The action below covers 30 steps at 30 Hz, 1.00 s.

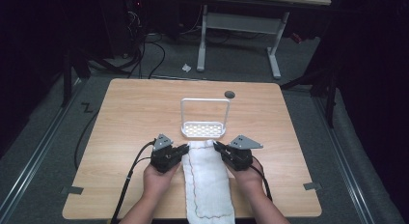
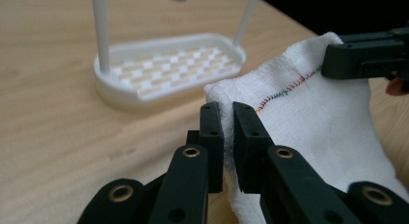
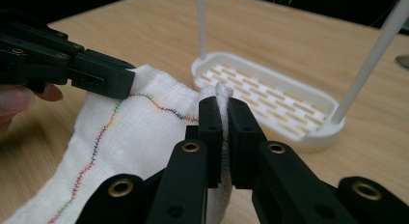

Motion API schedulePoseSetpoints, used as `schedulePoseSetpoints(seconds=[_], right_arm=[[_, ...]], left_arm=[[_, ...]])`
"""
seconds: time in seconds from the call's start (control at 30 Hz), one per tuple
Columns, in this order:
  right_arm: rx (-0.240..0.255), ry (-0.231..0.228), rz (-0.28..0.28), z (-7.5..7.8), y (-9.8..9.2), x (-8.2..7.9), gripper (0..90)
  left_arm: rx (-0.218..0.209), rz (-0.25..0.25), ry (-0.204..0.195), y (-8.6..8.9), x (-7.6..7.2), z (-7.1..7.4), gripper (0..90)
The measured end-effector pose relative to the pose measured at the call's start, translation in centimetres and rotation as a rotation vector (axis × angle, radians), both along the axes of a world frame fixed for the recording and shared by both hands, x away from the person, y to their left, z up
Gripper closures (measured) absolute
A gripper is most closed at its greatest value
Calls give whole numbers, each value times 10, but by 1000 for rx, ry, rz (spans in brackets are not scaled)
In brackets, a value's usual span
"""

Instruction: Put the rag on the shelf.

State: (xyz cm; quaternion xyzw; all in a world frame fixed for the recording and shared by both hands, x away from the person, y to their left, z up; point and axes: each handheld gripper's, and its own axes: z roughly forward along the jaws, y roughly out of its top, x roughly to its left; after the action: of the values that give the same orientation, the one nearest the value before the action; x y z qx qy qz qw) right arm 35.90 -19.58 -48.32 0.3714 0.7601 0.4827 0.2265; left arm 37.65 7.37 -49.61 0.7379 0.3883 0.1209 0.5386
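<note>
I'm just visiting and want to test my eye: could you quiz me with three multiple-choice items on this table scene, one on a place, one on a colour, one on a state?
1. Where does the white rack stand?
A. just beyond the cloth's far end
B. on the floor
C. on top of the cloth

2. What colour is the cloth?
A. solid red
B. white with many-coloured stitching
C. black

3. How do the left tool and the right tool stand?
A. both wide open above the cloth
B. each shut on a far corner of the cloth
C. both gripping the rack

Answers:
1 A, the high view shows the rack on the table past the cloth.
2 B, the seam shows along the white fabric.
3 B, both gripper views show fabric pinched between the jaws.
</note>
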Motion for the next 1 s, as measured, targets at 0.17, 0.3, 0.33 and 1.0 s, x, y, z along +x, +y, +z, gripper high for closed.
schedulePoseSetpoints(seconds=[0.17, 0.3, 0.33, 1.0], right_arm=[[35, -52, -12, 23, -4, -4, 861], [57, -80, -16, 41, -7, -4, 861], [66, -86, -16, 46, -8, -3, 861], [103, -241, -28, 128, -6, 7, 860]], left_arm=[[-32, -5, -85, 1, -5, 34, 837], [-21, -10, -142, -1, -7, 57, 837], [-24, -10, -148, -1, -7, 61, 837], [-40, -5, -343, -2, 6, 145, 840]])
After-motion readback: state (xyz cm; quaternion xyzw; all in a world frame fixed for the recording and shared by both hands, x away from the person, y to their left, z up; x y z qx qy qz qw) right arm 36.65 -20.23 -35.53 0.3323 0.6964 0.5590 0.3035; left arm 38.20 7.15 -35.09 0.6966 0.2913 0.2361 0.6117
